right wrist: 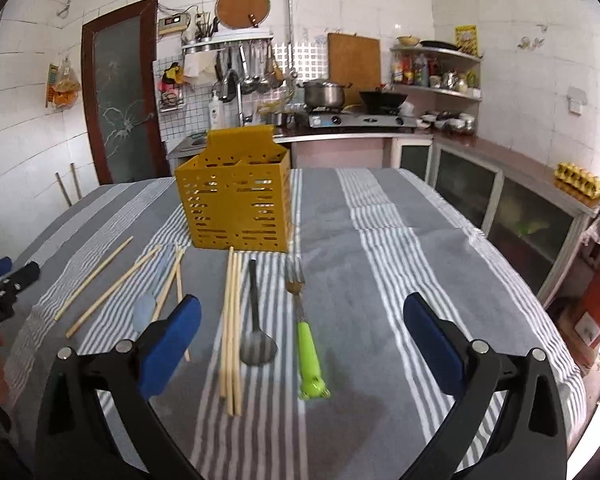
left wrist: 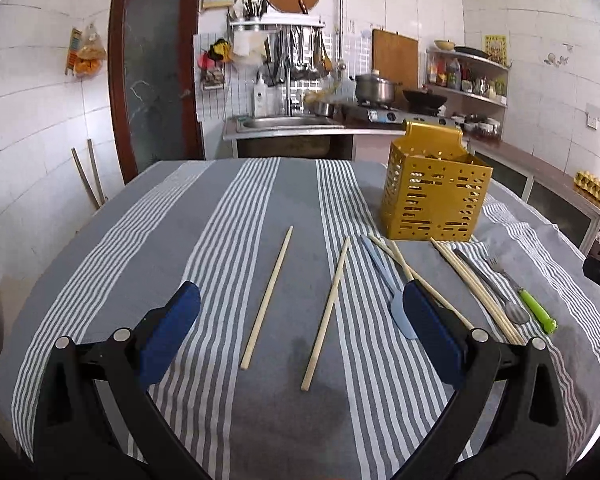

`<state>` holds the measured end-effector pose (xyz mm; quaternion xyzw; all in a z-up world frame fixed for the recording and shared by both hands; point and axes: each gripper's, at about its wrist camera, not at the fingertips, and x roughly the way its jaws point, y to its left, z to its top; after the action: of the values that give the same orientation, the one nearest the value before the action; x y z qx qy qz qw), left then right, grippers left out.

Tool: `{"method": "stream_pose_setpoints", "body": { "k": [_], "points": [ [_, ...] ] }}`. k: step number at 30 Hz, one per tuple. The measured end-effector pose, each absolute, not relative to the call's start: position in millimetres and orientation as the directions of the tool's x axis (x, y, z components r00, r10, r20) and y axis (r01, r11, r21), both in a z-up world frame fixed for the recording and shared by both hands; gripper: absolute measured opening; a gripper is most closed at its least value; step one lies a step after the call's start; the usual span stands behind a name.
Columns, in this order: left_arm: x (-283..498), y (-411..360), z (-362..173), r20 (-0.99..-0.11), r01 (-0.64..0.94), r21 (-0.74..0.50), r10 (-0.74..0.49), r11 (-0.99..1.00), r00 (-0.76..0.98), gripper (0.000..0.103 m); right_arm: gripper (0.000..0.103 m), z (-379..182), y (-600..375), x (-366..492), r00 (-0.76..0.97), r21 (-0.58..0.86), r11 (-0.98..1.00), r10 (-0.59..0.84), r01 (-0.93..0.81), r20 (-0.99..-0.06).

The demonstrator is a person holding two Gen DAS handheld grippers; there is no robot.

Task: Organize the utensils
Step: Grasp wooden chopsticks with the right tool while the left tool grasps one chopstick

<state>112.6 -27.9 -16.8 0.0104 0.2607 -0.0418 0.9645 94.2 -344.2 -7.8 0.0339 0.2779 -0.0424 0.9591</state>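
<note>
Both grippers, left gripper (left wrist: 300, 320) and right gripper (right wrist: 302, 324), are spread wide and hold nothing. Two chopsticks (left wrist: 266, 298) lie between the left fingers; the fork (right wrist: 306, 340) lies between the right ones. The yellow holder (right wrist: 236, 200) stands toward the table's far edge, with bare cloth (right wrist: 380, 280) to its right.

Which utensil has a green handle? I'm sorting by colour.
The fork, rightmost on the striped cloth. Beside it, the metal spoon is all dark and the chopsticks are plain wood.
</note>
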Motion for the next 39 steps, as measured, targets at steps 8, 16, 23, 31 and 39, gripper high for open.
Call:
{"method": "stream_pose_setpoints", "body": {
  "k": [8,16,23,31,39],
  "points": [
    [162,-35,-19,-0.548,0.126,-0.015,-0.113,0.992,0.829,0.096,0.086,-9,-329,139,0.824,0.047,0.997,-0.021,0.058,-0.567],
    [211,-50,-43,-0.641,0.189,-0.042,-0.171,0.981,0.748,0.078,0.05,-31,-311,197,0.756,0.053,0.998,0.013,0.03,-0.655],
    [253,-52,-68,-0.729,0.209,-0.071,-0.194,0.975,0.657,0.058,0.028,-65,-290,247,0.659,0.06,0.997,0.072,-0.04,-0.748],
    [277,-57,-82,-0.764,0.23,-0.085,-0.212,0.969,0.609,0.05,0.017,-87,-284,278,0.593,0.064,0.995,0.094,-0.072,-0.799],
    [293,-63,-88,-0.79,0.253,-0.058,-0.199,0.966,0.58,0.05,0.014,-92,-283,280,0.566,0.031,0.997,0.067,-0.074,-0.822]
  ]
}}
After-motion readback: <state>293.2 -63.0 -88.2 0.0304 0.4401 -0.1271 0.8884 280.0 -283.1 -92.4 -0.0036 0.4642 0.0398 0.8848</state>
